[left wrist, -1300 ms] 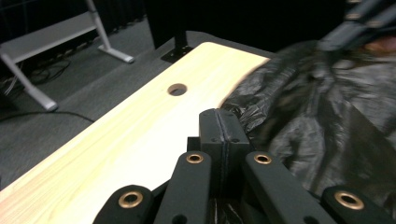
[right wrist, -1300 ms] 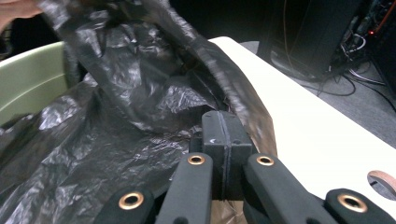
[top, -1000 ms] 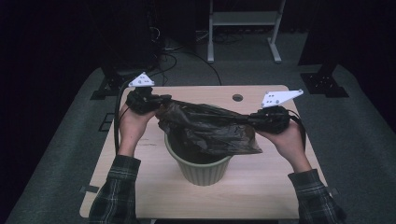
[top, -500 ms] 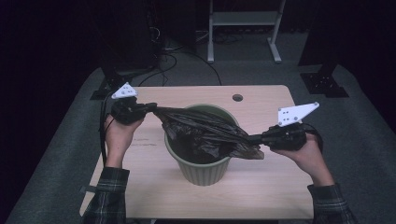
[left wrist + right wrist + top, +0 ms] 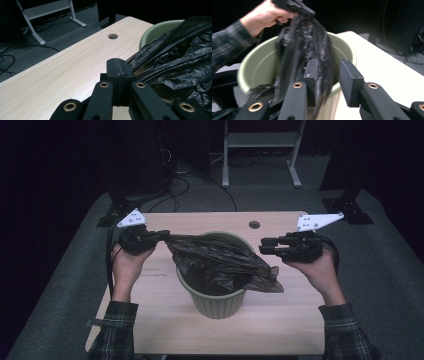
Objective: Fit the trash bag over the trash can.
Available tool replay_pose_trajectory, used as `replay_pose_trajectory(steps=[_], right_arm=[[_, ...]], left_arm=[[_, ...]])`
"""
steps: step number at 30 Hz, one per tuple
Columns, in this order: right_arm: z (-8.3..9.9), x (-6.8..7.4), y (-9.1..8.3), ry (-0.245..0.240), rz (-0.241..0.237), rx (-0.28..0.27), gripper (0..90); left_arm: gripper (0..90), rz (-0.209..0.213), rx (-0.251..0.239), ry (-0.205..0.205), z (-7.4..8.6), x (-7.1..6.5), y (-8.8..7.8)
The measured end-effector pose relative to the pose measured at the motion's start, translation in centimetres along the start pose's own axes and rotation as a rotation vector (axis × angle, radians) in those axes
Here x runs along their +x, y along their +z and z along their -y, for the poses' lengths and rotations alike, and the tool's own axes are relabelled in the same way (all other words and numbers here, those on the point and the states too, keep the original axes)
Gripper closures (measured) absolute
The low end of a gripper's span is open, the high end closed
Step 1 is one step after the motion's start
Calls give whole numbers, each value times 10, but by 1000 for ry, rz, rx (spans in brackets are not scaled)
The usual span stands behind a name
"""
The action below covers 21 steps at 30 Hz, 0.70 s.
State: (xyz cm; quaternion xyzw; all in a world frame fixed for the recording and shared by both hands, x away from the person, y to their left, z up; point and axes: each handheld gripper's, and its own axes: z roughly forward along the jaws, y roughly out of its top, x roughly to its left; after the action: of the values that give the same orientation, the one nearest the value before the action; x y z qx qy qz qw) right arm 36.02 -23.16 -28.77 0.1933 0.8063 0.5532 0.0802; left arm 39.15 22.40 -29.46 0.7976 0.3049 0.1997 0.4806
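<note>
Right gripper (image 5: 267, 246) just spread, dropping black bag (image 5: 225, 265) at 3 o'clock of green bin (image 5: 216, 302); left gripper (image 5: 159, 236) pinching bag at 9; regrasp needed.

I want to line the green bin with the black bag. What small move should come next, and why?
Probably bring the right claw back to the loose edge of the black bag and close on it. Its jaws have just been opening and now stand apart, away from the bag, which sags over the green bin. The left claw is shut on the other edge.
</note>
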Motion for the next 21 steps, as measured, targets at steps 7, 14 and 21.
replay_pose_trajectory(steps=[7,14,21], right_arm=[[8,0,17,18,-73,74,665],[10,-2,20,-8,17,102,900],[10,-29,20,71,202,37,900]], left_arm=[[900,-5,-4,-2,1,1,-5],[900,3,-12,1,0,-1,-3],[900,-11,49,-14,4,3,15]])
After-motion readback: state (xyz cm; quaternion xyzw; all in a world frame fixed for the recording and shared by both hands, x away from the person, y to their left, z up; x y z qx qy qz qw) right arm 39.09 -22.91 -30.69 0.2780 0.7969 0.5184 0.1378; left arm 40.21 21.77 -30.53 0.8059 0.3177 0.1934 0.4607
